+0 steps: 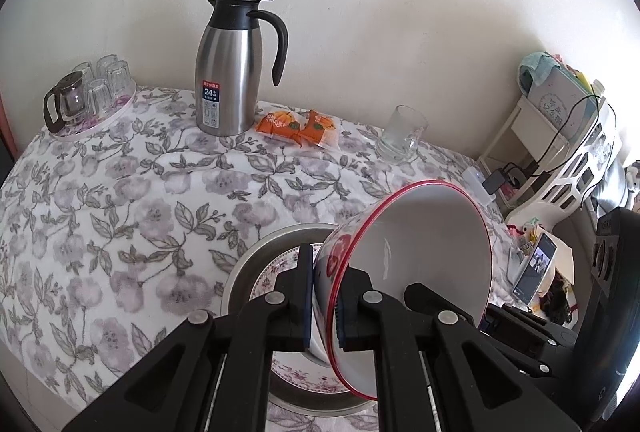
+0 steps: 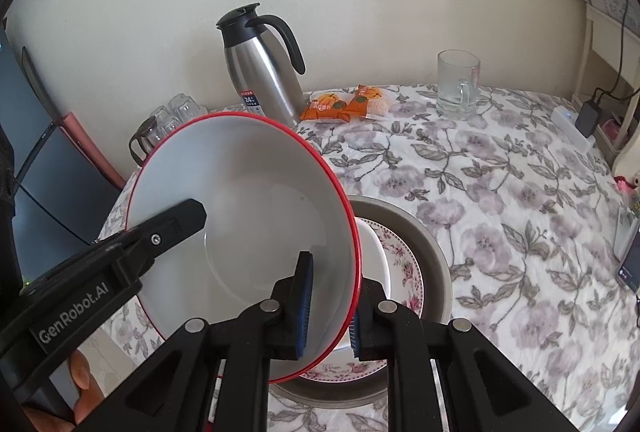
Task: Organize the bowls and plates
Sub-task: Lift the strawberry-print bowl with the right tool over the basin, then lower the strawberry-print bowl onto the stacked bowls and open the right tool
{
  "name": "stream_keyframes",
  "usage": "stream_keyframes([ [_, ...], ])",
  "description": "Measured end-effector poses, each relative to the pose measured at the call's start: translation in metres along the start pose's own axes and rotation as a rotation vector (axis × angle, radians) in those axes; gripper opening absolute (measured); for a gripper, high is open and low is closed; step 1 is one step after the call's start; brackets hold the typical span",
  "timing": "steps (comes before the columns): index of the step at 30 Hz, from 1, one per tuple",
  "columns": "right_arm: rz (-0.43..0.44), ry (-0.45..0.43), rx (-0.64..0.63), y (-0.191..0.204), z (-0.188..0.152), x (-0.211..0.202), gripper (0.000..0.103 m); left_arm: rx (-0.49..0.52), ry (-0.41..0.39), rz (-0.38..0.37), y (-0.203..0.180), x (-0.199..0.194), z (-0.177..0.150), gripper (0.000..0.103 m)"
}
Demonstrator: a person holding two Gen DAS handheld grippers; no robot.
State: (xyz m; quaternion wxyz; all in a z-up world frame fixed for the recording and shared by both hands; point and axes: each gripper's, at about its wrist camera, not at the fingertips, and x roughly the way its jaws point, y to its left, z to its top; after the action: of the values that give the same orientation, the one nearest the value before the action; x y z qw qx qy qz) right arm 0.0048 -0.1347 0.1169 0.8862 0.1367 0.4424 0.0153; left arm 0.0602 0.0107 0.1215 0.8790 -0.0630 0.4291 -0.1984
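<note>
Nearest the left wrist lens, the left gripper (image 1: 324,296) pinches the wall of a white ceramic bowl with a red rim (image 1: 420,256): one blue pad lies against the patterned outside, the other inside. The bowl is tipped on edge, its opening turned to the right, and the gripper slants down over the table.

In the right wrist view the right gripper (image 2: 330,306) clamps the same red-rimmed bowl (image 2: 248,216) at the opposite side of the rim, one blue-ribbed finger (image 2: 302,304) inside the bowl and the other outside. The left gripper's black finger (image 2: 176,222) reaches into the bowl from the left, its body printed "GenRobot.AI". A person's fingertips (image 2: 80,372) show beneath it at the lower left edge.

The bowl hangs tilted just above a stack: a small white dish (image 2: 374,252) on a white plate with pink flower border (image 2: 404,264) inside a grey metal basin (image 2: 424,232), all resting on the table's white cloth printed with grey flowers and leaves (image 2: 500,192).

Farther back stands a stainless steel jug with black lid and handle (image 1: 232,72); its label shows "24", the smaller print unreadable. Beside it lie two orange snack packets (image 1: 300,128) whose lettering is too small to make out, and a clear glass mug (image 1: 400,134). At the far left, upturned glasses and a glass pot sit on a white tray (image 1: 86,96).
</note>
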Motion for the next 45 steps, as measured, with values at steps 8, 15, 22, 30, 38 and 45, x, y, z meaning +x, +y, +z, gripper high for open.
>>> stream_keyframes([
  [8, 0.006, 0.019, 0.018, -0.007, -0.005, 0.003, 0.017, -0.002, 0.019, -0.018, -0.001, 0.003, -0.006, 0.010],
  [15, -0.006, 0.067, 0.036, -0.012, -0.011, 0.014, 0.017, -0.030, 0.081, -0.020, 0.003, 0.018, -0.014, 0.010],
  [22, -0.018, 0.085, 0.053, -0.016, -0.013, 0.020, 0.017, -0.038, 0.108, -0.025, 0.003, 0.027, -0.017, 0.010],
  [30, -0.035, 0.113, 0.067, -0.018, -0.012, 0.031, 0.017, -0.061, 0.145, -0.019, 0.007, 0.041, -0.018, 0.010],
  [38, -0.029, 0.136, 0.081, -0.020, -0.011, 0.043, 0.017, -0.093, 0.169, -0.007, 0.015, 0.052, -0.018, 0.010],
  [45, -0.026, 0.138, 0.098, -0.023, -0.009, 0.047, 0.017, -0.112, 0.178, -0.014, 0.018, 0.060, -0.016, 0.010],
])
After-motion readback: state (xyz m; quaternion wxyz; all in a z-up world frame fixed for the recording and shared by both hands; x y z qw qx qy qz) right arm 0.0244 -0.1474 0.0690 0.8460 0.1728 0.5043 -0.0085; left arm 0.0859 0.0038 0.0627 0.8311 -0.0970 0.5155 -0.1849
